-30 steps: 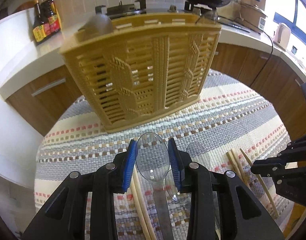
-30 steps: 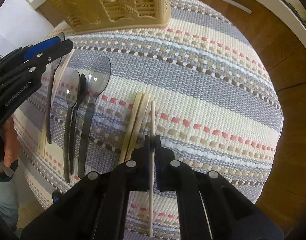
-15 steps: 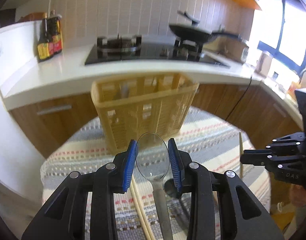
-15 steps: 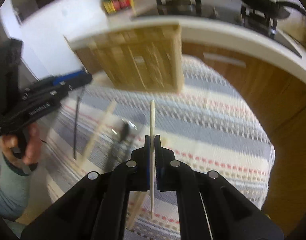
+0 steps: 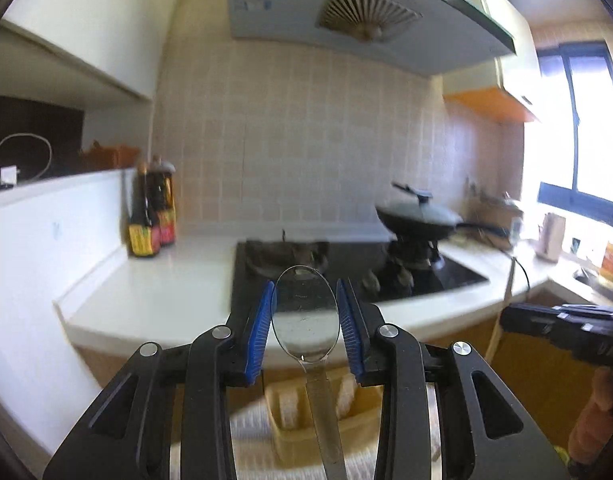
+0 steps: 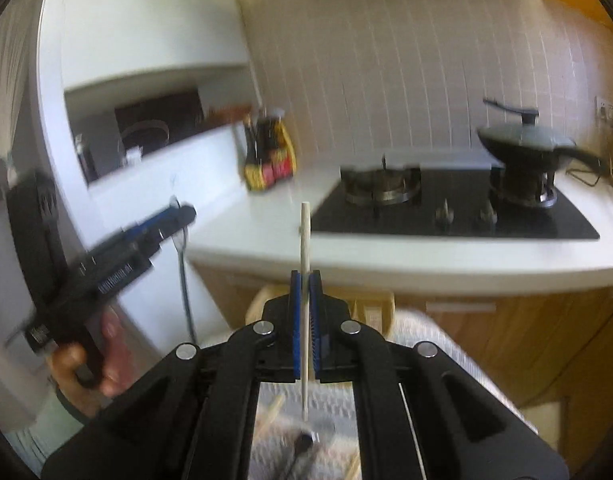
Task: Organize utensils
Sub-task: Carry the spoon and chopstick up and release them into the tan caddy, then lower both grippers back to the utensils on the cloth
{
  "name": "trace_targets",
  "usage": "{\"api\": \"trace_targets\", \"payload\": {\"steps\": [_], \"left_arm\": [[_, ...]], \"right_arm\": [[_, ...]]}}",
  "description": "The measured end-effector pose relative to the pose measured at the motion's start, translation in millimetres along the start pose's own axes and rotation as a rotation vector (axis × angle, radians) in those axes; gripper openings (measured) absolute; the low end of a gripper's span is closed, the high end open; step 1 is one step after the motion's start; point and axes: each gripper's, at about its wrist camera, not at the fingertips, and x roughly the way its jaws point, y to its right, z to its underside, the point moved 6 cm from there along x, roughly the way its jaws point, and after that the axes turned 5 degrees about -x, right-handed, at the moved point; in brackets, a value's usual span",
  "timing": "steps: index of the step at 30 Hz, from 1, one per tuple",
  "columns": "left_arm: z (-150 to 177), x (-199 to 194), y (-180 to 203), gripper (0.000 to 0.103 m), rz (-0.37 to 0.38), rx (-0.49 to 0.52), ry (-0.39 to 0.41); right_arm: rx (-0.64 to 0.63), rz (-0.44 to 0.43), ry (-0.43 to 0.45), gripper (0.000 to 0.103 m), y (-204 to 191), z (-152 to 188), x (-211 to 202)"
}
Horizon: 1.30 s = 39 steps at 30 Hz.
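1. The left gripper (image 5: pixel 306 312) has come up off the striped cloth since a second ago. Its blue pads are clamped narrowly on the bowl of a clear plastic spoon (image 5: pixel 306 320), and the handle runs down out of the left wrist view.
2. The yellow slatted basket (image 5: pixel 302 408), which filled that view a second ago, is now a blurred strip low behind the spoon handle. In my judgement, both utensils have been lifted clear and are ready to carry over its rim.
3. The right gripper (image 6: pixel 305 312) has risen in the same way. Its jaws are pressed tight on a single wooden chopstick (image 6: pixel 305 240) that stands upright, its tip reaching above the counter edge.
4. In the right wrist view the basket (image 6: pixel 258 304) shows only as pale rim on either side of the jaws.
5. Hard to make out: a few chopsticks and a dark spoon remaining on the cloth (image 6: pixel 422 332) are smeared by motion below the right gripper, so I cannot count them. The basket's compartments are hidden in both views, as are the spoon handle's end and the contents.
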Motion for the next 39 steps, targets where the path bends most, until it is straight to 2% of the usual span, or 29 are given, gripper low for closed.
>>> {"api": "trace_targets", "payload": {"steps": [5, 7, 8, 14, 19, 24, 26, 27, 32, 34, 35, 36, 39], "left_arm": [[-16, 30, -6, 0.031, -0.085, 0.014, 0.098], [-16, 42, -10, 0.031, -0.106, 0.016, 0.116], [-13, 52, -11, 0.031, -0.112, 0.018, 0.116], [20, 90, -21, 0.031, -0.131, 0.008, 0.086], [42, 97, -23, 0.031, -0.125, 0.017, 0.069], [56, 95, -26, 0.033, -0.121, 0.036, 0.047], [59, 88, -28, 0.034, -0.109, 0.035, 0.038], [61, 85, -28, 0.039, -0.104, 0.035, 0.033], [56, 54, -35, 0.047, -0.071, 0.005, 0.007], [54, 32, -32, 0.053, -0.054, 0.023, 0.012], [53, 23, -30, 0.061, -0.037, 0.027, 0.016], [52, 13, -28, 0.067, -0.018, 0.028, 0.017], [51, -10, -19, 0.07, 0.034, 0.024, -0.024]], "right_arm": [[0.004, 0.053, 0.098, 0.003, 17, -41, 8], [-0.009, 0.115, 0.112, 0.003, 27, -45, 17], [0.006, 0.119, 0.107, 0.003, 35, -45, 27], [0.025, 0.187, 0.062, 0.003, 61, -22, 68], [0.019, 0.196, 0.016, 0.003, 68, 5, 90], [-0.028, 0.215, 0.005, 0.003, 59, 25, 95], [-0.013, 0.177, -0.02, 0.004, 57, 33, 92], [-0.008, 0.168, -0.026, 0.004, 57, 35, 90], [-0.004, 0.121, -0.056, 0.008, 52, 48, 74], [-0.01, 0.093, -0.065, 0.009, 47, 54, 63], [-0.004, 0.072, -0.069, 0.01, 45, 59, 56], [0.0, 0.059, -0.072, 0.015, 45, 61, 51], [0.014, 0.022, -0.069, 0.033, 41, 67, 33]]}}
